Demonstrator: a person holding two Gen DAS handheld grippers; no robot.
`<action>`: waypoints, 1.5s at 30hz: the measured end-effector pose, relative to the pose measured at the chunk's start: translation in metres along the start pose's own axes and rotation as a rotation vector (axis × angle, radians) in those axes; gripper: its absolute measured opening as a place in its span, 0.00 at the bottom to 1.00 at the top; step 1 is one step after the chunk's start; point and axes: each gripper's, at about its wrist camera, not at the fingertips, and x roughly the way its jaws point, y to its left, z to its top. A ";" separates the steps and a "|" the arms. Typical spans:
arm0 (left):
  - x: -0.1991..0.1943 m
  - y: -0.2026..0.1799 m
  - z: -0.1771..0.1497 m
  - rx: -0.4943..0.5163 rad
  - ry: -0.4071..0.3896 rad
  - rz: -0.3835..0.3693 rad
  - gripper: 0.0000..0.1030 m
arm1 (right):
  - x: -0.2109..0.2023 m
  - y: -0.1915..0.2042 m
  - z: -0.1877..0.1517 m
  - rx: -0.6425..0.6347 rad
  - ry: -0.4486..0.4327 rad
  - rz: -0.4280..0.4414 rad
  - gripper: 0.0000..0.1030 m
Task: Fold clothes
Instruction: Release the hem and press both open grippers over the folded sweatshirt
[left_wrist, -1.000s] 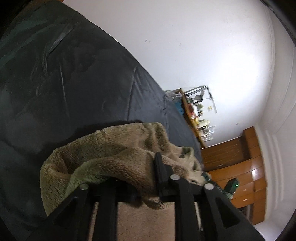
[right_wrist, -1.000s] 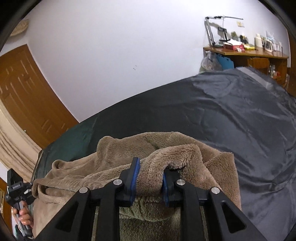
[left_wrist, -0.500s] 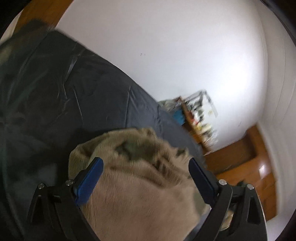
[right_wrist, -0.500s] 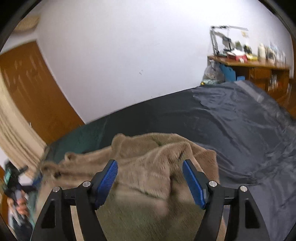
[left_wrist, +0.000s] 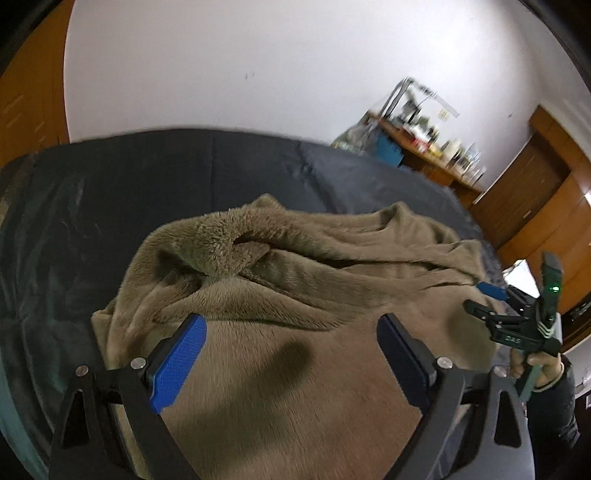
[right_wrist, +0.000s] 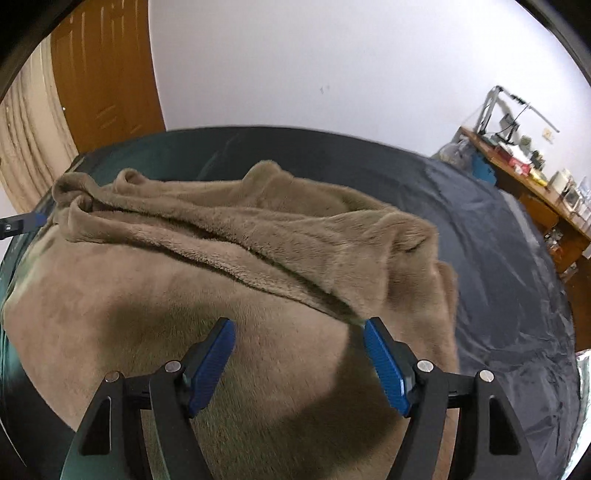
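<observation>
A brown fleece garment (left_wrist: 295, 280) lies on the dark bed cover (left_wrist: 110, 192), with a thick folded ridge running across its far side. My left gripper (left_wrist: 291, 325) hovers over the smooth near part, jaws wide apart and nothing between the blue pads. In the right wrist view the same garment (right_wrist: 221, 258) fills the middle, and my right gripper (right_wrist: 299, 326) stands open above it, also holding nothing. The right gripper (left_wrist: 480, 298) shows at the garment's right edge, held by a hand (left_wrist: 535, 365). A blue fingertip (right_wrist: 35, 220) of the left gripper peeks in at the far left.
The dark cover (right_wrist: 498, 240) spreads bare to the right of the garment. A cluttered wooden desk (right_wrist: 535, 177) stands against the white wall beyond the bed. Wooden cabinets (left_wrist: 535, 206) rise at the right, and a wooden door (right_wrist: 107, 81) and curtain (right_wrist: 26, 140) at the left.
Both grippers were shut on bunched fleece a second ago. They have let go, opened wide and drawn back, rolling level. The released fold now rests across the garment.
</observation>
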 end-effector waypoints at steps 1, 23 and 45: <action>0.008 0.001 0.005 -0.019 0.022 0.007 0.93 | 0.005 0.000 0.002 0.002 0.013 0.007 0.72; 0.035 0.089 0.047 -0.379 -0.070 -0.142 0.93 | 0.059 -0.050 0.050 0.254 -0.070 0.031 0.72; 0.060 0.036 0.048 0.098 -0.014 0.217 0.67 | 0.012 -0.020 0.020 0.133 -0.155 0.037 0.72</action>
